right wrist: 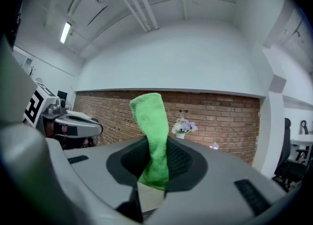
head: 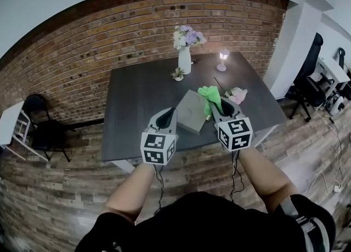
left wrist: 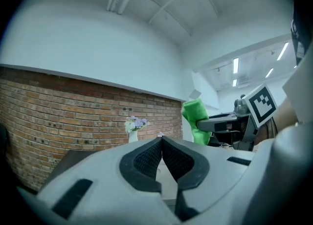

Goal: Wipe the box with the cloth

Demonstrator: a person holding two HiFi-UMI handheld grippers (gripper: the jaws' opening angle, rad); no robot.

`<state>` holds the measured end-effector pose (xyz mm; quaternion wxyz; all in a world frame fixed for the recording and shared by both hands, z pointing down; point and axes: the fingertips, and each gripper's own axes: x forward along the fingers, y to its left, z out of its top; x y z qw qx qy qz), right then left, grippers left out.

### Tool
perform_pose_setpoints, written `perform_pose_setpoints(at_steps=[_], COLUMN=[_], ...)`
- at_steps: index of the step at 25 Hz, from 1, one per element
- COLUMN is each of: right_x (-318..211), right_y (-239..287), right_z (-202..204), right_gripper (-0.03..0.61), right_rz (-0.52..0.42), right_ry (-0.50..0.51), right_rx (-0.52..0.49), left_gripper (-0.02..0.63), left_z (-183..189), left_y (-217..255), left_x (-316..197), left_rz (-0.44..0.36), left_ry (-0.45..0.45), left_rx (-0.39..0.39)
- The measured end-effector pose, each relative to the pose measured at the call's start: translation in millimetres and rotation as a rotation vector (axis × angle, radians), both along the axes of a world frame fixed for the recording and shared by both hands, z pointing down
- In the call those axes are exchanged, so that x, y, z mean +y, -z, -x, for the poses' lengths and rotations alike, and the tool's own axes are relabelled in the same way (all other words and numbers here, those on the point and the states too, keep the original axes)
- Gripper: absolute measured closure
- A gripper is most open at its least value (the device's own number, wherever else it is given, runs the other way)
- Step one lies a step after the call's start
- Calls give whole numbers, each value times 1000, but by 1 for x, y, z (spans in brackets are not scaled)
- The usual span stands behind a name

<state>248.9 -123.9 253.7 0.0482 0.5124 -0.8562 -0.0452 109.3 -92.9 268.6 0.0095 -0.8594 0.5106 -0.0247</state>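
Observation:
A flat grey box (head: 190, 112) lies on the dark table (head: 137, 108) near its front edge. In the head view it sits between my two grippers. My right gripper (head: 218, 104) is shut on a green cloth (head: 209, 96), which stands up out of the jaws above the box's right side. In the right gripper view the cloth (right wrist: 152, 136) fills the gap of that gripper (right wrist: 155, 146). My left gripper (head: 166, 116) hovers by the box's near left corner. Its jaws (left wrist: 161, 141) are shut with nothing between them. The cloth (left wrist: 196, 120) shows to its right.
At the back of the table stand a white vase of flowers (head: 185, 52), a small plant (head: 177, 74) and a little lamp (head: 222, 59). A pink item (head: 237, 95) lies right of the box. A black chair (head: 39, 125) is at the left, an office chair (head: 310, 75) at the right.

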Motion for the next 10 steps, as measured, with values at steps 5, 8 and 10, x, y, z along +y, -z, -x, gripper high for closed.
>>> perform_pose_setpoints(at_steps=[5,8,10], right_x=[-2,-4,-5], right_y=[6,11,12], right_z=[-3,-5,-7], right_gripper=[499,499,499], right_rz=[-4,-17,-21], right_ry=[-4,-8,-11], right_rx=[-20,-20,-20], left_gripper=[604,604,604], left_z=[1,1,1], left_y=[3,8,10], left_x=[2,0,-1], left_rz=[-5,-16,-21], left_ry=[9,7,6], left_rx=[18,21,23])
